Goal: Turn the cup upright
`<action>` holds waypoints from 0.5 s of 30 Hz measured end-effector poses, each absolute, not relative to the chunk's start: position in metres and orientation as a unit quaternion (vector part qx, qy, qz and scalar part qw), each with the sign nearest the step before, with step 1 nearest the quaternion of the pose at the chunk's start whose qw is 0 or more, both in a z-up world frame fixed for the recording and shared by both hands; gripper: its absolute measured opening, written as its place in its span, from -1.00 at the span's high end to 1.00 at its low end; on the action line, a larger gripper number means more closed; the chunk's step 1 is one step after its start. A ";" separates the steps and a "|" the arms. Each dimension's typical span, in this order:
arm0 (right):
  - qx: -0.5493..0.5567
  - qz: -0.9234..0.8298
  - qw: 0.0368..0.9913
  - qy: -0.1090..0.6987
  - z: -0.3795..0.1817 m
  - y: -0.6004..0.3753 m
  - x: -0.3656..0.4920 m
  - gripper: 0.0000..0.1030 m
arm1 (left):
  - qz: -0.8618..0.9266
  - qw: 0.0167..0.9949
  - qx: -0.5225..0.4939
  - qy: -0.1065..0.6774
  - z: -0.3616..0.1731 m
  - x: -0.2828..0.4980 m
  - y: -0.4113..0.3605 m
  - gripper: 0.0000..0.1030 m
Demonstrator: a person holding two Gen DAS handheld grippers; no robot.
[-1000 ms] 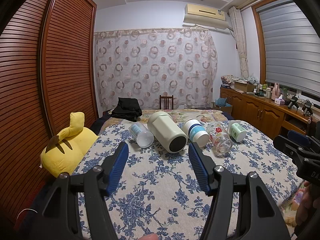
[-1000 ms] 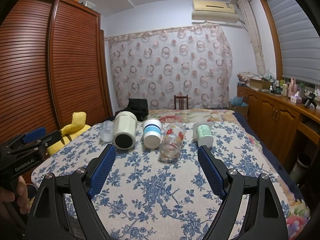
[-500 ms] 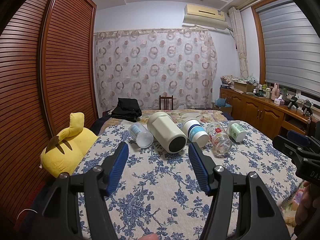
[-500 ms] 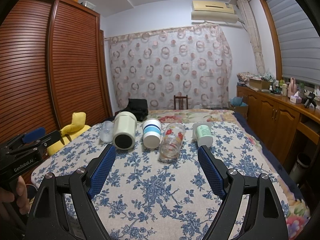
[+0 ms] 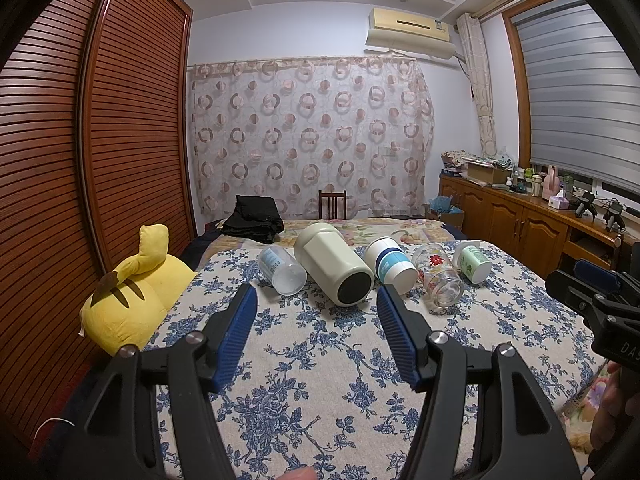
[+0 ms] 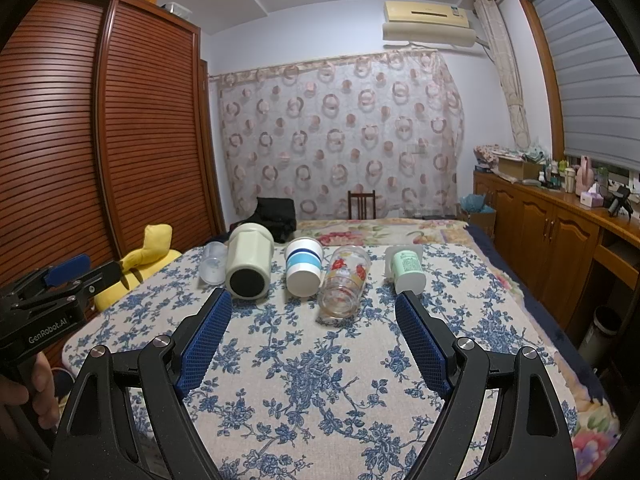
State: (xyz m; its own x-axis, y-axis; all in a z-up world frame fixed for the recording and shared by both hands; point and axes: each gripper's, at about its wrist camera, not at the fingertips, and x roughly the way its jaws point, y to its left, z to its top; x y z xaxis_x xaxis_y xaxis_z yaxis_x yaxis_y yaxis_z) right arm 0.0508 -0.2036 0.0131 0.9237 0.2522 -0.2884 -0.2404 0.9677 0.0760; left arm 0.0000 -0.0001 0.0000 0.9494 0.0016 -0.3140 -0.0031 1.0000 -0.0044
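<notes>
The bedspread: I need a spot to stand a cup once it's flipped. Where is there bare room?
The near half of the bedspread, between the cup row and the open right gripper, is bare. The row is crowded: clear cup, cream jar, blue-banded cup, flowered glass and green cup lie close together.
</notes>
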 end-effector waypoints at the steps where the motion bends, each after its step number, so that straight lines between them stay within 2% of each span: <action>1: 0.020 0.126 0.981 0.149 0.013 -0.204 0.051 -0.66 | 0.001 0.987 -0.002 0.159 0.000 0.000 0.000 -0.20; 15: 0.020 0.126 0.981 0.149 0.013 -0.204 0.051 -0.66 | 0.001 0.987 -0.002 0.159 0.000 0.000 0.000 -0.20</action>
